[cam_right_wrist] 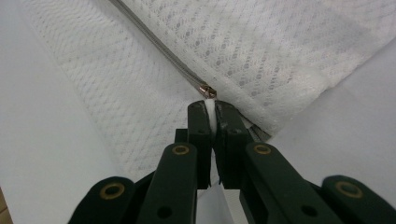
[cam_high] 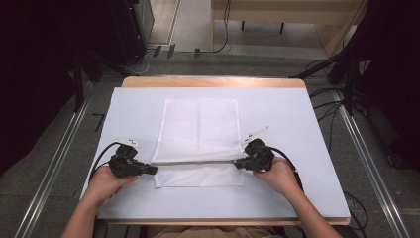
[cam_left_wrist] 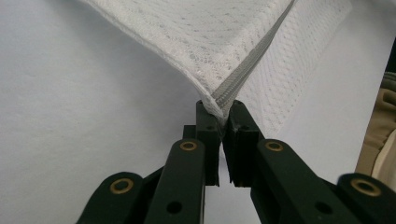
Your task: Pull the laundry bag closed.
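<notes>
Pinching the mesh bag [cam_high: 199, 130] both ends: our left gripper [cam_high: 152, 169] clamps its zipper [cam_high: 198, 161] end, right gripper [cam_high: 238, 163] clamps its pull tab [cam_right_wrist: 210, 113]; zipper runs nine-to-three across the counter [cam_high: 307, 163].

the high view looked forward and down from above the person's side, taking in the whole table [cam_high: 129, 144] at mid frame and the floor beyond at the top. the left gripper view sat very close behind its 2 black jaws, low in the frame, facing along them at the mesh bag [cam_left_wrist: 224, 42] in the upper half. the right gripper view sat equally close, facing the same mesh bag [cam_right_wrist: 289, 46] from its other end. all 3 views shared the bag's zipper edge [cam_high: 198, 161] and the white tabletop around it.
</notes>
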{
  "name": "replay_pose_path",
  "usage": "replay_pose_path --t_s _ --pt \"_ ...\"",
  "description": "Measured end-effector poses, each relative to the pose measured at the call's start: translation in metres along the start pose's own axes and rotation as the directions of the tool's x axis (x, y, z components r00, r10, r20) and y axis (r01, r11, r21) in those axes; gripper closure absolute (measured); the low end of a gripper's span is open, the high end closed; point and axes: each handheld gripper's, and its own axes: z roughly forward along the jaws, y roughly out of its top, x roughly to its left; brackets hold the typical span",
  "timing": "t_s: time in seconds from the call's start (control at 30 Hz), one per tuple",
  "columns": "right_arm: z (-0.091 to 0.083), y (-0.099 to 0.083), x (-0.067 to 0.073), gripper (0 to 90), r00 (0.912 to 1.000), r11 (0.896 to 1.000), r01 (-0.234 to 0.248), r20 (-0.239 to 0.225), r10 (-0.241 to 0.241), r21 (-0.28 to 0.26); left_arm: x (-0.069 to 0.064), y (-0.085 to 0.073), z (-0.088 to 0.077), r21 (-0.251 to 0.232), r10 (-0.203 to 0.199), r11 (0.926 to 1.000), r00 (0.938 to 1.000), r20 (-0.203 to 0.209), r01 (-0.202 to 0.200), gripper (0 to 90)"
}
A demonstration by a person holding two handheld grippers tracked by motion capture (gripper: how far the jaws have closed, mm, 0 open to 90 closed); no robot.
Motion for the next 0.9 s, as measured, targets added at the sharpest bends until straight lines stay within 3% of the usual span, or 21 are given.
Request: replay_pose_path --t_s 0.2,0.53,0.67,0.87,0.9 --pt "0.0 0.001 0.0 86.3 1.0 1.0 0.004 0.003 -0.004 -0.02 0.002 0.0 -0.002 -0.02 -0.015 0.9997 0.9999 0.002 0.015 76.1" --pt "-0.005 0.004 0.001 74.0 0.9995 0.997 0.027 0.02 -0.026 -0.066 0.003 0.005 -0.004 -0.047 -0.036 0.9982 0.9991 0.02 0.037 59.3" --pt "-0.008 0.003 0.001 66.2 0.9987 0.995 0.043 0.031 -0.041 -0.09 0.001 0.006 -0.006 -0.087 -0.028 0.9958 0.9996 -0.002 0.028 52.7" --pt "-0.013 0.0 -0.002 43.5 0.9918 0.981 0.09 0.106 -0.072 -0.172 0.002 0.007 -0.013 -0.175 0.005 0.9845 0.9978 -0.066 -0.017 38.0" --pt "-0.013 0.0 -0.002 43.5 0.9918 0.981 0.09 0.106 -0.072 -0.172 0.002 0.007 -0.013 -0.175 0.005 0.9845 0.9978 -0.066 -0.017 37.4"
